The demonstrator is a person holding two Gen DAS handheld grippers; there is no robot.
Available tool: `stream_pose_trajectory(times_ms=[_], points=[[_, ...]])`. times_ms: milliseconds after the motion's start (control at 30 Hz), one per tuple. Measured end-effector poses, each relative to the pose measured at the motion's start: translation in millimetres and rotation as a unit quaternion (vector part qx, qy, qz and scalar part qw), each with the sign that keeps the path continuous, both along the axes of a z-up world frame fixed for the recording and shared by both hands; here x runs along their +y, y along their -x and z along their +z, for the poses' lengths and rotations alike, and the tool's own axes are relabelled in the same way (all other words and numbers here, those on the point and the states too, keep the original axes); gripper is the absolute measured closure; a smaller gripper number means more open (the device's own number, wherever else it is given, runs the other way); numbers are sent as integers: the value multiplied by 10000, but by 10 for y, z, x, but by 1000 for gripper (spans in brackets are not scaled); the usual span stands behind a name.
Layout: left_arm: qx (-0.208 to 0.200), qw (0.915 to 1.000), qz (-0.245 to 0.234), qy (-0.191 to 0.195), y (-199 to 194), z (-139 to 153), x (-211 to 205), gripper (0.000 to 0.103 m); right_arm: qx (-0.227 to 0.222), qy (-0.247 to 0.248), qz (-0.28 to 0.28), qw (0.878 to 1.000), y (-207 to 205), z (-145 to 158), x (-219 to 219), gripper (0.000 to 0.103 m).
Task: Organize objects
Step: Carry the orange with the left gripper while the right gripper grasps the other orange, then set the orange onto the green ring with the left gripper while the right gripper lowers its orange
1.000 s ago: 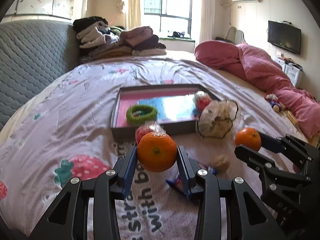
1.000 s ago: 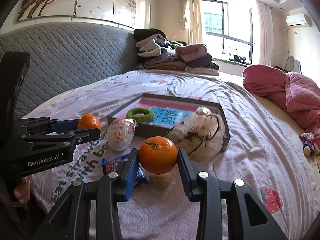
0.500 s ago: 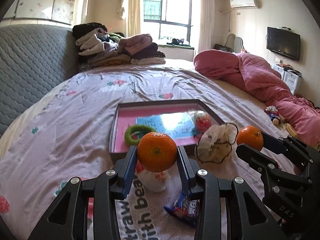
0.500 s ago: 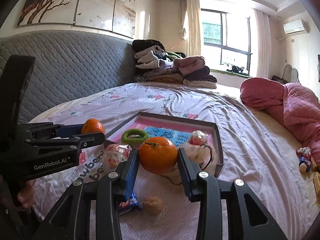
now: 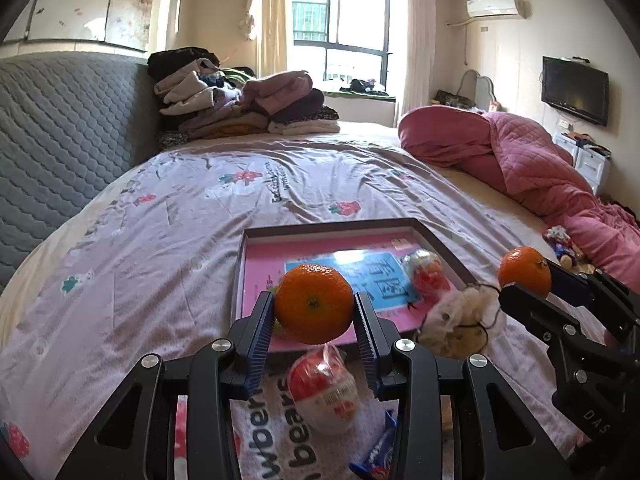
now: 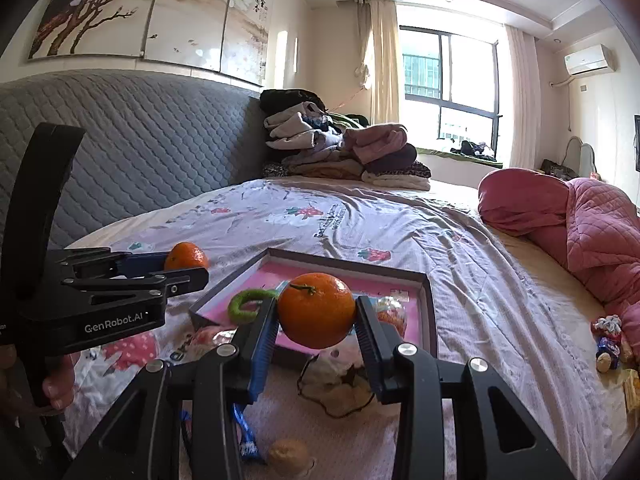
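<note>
Two round, glossy orange mandarins, each clamped between a pair of jaws above the bed. The left gripper (image 5: 314, 312) squeezes one mandarin (image 5: 314, 305), its navel facing the camera, pads pressing both sides. The right gripper (image 6: 316, 314) pinches the other mandarin (image 6: 317, 310), green stem on top. Both fruits hang over the near edge of the dark-framed pink tray (image 5: 440, 246), which holds a green ring (image 6: 246, 303) at its left and a wrapped sweet (image 5: 425, 270) at its right

Sunlit bedroom: grey quilted headboard (image 6: 140, 152), bright window (image 5: 340, 36), wall TV (image 5: 575, 90), air conditioner (image 5: 496, 7).
</note>
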State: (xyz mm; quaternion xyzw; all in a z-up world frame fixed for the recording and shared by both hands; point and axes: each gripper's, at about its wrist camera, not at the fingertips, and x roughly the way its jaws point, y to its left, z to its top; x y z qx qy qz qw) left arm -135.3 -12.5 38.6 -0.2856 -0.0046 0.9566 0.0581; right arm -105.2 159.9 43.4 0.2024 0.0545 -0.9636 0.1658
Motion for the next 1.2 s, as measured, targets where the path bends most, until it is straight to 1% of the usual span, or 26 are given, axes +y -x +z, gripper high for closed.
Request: stream_pose_trajectory(times_ms=[267, 400, 600, 767, 867, 1000, 1100, 1200], points=[[79, 9999, 79, -24, 223, 101, -97, 62, 119, -59, 31, 9999, 248, 91, -85, 64], [149, 9998, 106, 60, 352, 121, -127, 62, 185, -81, 64, 9998, 379, 144, -151, 64], [-35, 9999, 141, -14, 648, 35, -192, 62, 198, -116, 56, 9997, 590, 172, -213, 64], [-102, 9997, 203, -44, 824, -39, -237, 62, 134, -167, 44, 9998, 726, 117, -239, 64], [-189, 9996, 185, -104, 915, -86, -251, 62, 59, -190, 70, 9998, 820, 74, -253, 64], [-256, 9995, 132, -92, 1009, -146, -242, 62, -44, -231, 126, 9996, 899, -1, -297, 64], [-424, 9989, 17, -188, 1086, -229, -231, 62, -183, -289, 170, 9993, 968, -89, -341, 64], [-586, 9981, -64, -171, 1154, -344, -212, 62, -384, -347, 197, 9985, 1046, -208, -370, 64]])
